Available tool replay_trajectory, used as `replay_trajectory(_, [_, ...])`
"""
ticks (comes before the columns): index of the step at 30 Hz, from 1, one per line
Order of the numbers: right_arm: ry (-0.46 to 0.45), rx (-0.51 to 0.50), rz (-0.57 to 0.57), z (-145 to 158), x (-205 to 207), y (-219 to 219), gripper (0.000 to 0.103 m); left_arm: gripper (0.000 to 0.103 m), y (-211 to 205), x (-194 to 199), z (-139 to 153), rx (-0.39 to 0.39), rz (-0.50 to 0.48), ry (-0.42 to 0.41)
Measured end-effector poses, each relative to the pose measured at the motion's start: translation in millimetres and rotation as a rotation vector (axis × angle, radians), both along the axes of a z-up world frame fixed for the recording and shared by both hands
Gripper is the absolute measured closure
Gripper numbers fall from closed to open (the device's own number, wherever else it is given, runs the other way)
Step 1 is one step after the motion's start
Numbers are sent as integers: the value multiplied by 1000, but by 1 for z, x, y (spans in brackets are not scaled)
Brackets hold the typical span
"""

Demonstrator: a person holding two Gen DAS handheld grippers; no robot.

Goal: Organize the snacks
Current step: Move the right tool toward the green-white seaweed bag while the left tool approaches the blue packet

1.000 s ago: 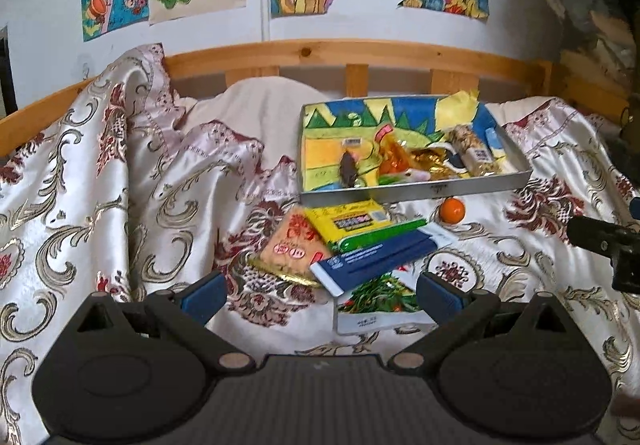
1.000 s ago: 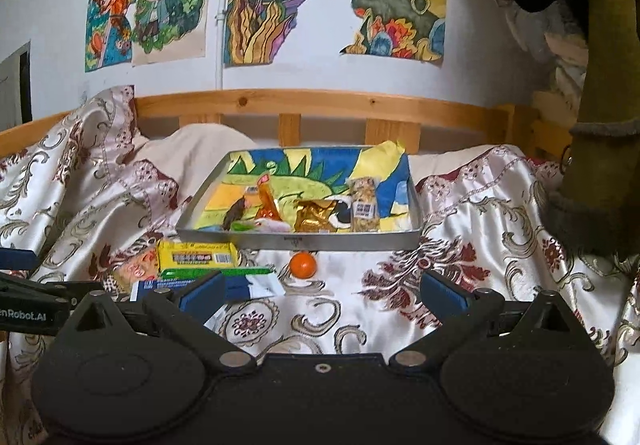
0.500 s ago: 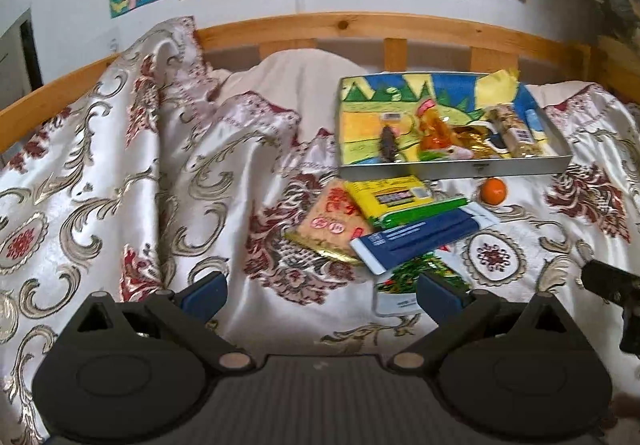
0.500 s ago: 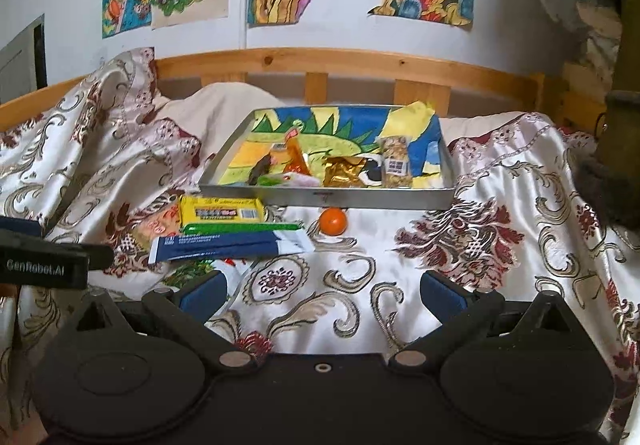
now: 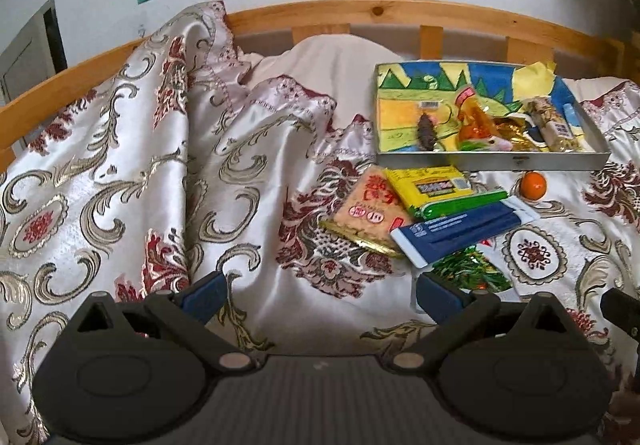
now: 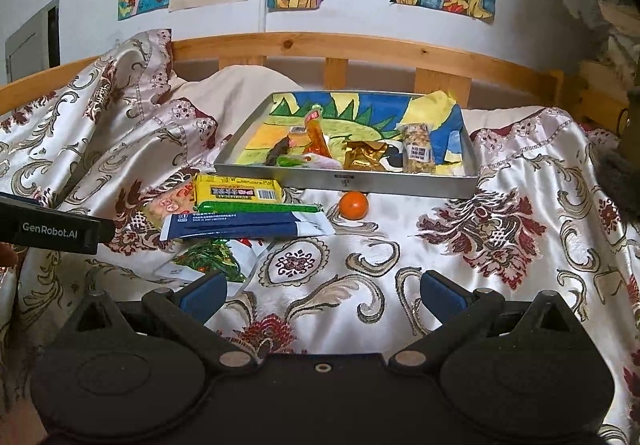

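- My left tool (image 5: 320, 291) was wide open and held nothing. Since a second before, I had pulled it back and swung it to the left, so the snacks sat further off to the right in its view.
- My right tool (image 6: 322, 295) was wide open too, and empty. It had also moved back and looked down more at the bed cover (image 6: 400, 269).
- I think that meant I had not picked a snack yet and was only getting ready.
- Nearest lay a white packet with green leaves (image 6: 212, 259) on it. Its words were too small to read.
- On top of it lay a long blue packet (image 6: 240, 225) with white writing that I could not read.
- Just behind that were a green stick packet (image 6: 260, 208) and a yellow packet (image 6: 236, 189) with a bar code and dark letters, too blurry to read.
- A pinkish packet with red marks (image 5: 370, 207) lay beside them, partly under the yellow packet.
- A small orange (image 6: 354, 205) sat alone, just in front of the tray.
- The metal tray (image 6: 360, 181) was furthest, with some snacks already inside: an orange bag (image 6: 316, 137), a gold wrapper (image 6: 364, 155) and a nut bar (image 6: 418, 149).
- The side of my left tool, seen from the right one, said "GenRobot.AI" (image 6: 54, 233).
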State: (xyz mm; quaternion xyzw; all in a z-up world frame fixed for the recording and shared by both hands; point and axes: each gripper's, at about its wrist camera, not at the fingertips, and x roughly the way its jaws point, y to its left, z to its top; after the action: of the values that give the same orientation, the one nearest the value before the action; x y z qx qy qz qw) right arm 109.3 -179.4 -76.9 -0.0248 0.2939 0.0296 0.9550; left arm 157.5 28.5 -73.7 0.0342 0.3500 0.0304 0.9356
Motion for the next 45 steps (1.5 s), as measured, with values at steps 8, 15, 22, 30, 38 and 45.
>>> replay_trajectory(8, [21,23,-8,-8,8,1,1,0,7,4,-2,-9,42,2])
replay_trajectory(15, [20,46,13,-9,18,7,1,0,15,11,0,-41,92,-10])
replay_trajectory(22, [27,59,45,-9,40,17,1,0,24,18,-2,-78,141,-3])
replay_trajectory(30, [62,80,87,-21,60,25,1,1,41,32,-5,-176,178,-12])
replay_trajectory(38, [119,132,124,-38,81,36,1,1,44,55,-13,-216,177,-21])
replay_trajectory(45, [144,153,180,-47,96,52,5,1,39,74,-19,-221,127,-28])
